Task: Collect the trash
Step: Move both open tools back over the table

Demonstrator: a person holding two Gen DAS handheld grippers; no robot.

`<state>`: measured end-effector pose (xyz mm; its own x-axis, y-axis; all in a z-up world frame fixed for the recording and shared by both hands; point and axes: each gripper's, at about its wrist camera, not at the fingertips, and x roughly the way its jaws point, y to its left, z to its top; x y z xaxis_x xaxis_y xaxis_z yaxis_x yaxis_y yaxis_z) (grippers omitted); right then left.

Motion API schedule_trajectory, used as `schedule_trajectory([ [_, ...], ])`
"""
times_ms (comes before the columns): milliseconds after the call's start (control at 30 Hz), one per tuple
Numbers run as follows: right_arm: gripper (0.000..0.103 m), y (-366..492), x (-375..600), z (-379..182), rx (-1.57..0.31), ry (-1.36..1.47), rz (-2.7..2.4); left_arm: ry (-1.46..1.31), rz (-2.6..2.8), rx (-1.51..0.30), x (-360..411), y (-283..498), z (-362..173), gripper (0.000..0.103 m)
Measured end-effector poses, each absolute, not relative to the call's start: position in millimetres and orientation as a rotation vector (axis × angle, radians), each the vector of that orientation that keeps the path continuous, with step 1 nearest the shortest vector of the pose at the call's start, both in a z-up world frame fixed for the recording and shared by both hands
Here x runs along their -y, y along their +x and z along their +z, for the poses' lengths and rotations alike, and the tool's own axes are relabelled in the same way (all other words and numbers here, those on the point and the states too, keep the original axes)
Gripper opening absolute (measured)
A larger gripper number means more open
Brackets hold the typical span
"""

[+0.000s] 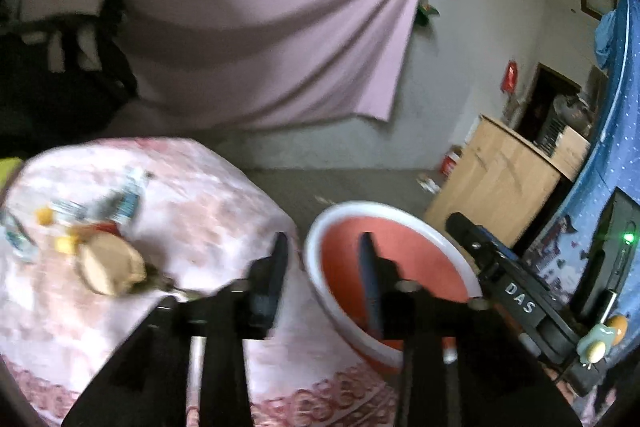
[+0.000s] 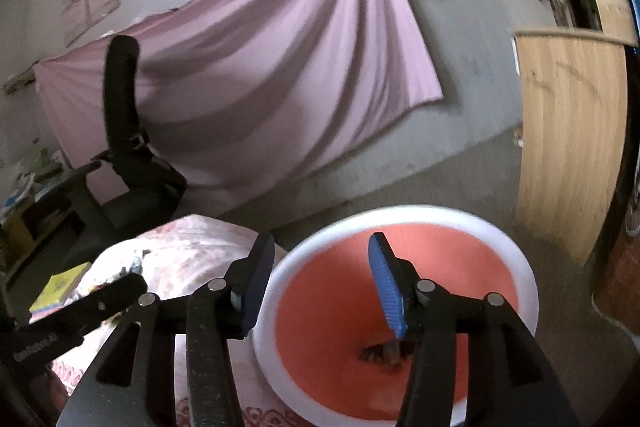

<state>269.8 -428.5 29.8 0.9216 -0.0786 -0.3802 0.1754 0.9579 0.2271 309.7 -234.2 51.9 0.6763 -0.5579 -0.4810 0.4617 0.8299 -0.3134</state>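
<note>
We hold our left gripper (image 1: 324, 259) and right gripper (image 2: 320, 267) empty, jaws apart, over the red basin (image 2: 400, 223) beside the table (image 1: 200, 195).

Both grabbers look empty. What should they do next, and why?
Probably swing the left gripper back to the table and reach for the trash pile. Both grippers are open and hold nothing, the right gripper hangs over the red basin, which already has some dark scrap inside, and wrappers, a small bottle and a round tan piece lie on the tablecloth.
</note>
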Motion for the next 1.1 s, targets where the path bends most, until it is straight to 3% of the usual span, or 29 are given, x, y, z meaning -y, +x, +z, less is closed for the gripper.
schedule_trajectory([
  [67, 0.053, 267, 418, 36, -0.337, 0.232, -0.116, -0.164, -0.527, -0.543, 218, 301, 59, 0.037],
  [133, 0.073, 263, 407, 42, -0.293, 0.205, -0.096, -0.161, -0.491, -0.514, 206, 295, 63, 0.051],
  [233, 0.079, 258, 389, 51, -0.229, 0.171, -0.057, -0.167, -0.411, -0.445, 179, 283, 70, 0.064],
  [300, 0.085, 256, 377, 55, -0.196, 0.148, -0.035, -0.163, -0.346, -0.393, 158, 274, 74, 0.094],
  [333, 0.091, 254, 370, 57, -0.176, 0.137, -0.026, -0.161, -0.315, -0.369, 151, 270, 74, 0.102],
  [400, 0.103, 252, 359, 60, -0.136, 0.122, -0.010, -0.164, -0.223, -0.288, 129, 257, 76, 0.102],
  [667, 0.103, 249, 316, 64, -0.072, 0.046, 0.076, -0.180, -0.059, -0.192, 58, 239, 71, 0.102],
  [1100, 0.103, 274, 259, 57, -0.133, -0.030, 0.151, -0.091, 0.032, -0.189, 19, 249, 52, 0.102],
])
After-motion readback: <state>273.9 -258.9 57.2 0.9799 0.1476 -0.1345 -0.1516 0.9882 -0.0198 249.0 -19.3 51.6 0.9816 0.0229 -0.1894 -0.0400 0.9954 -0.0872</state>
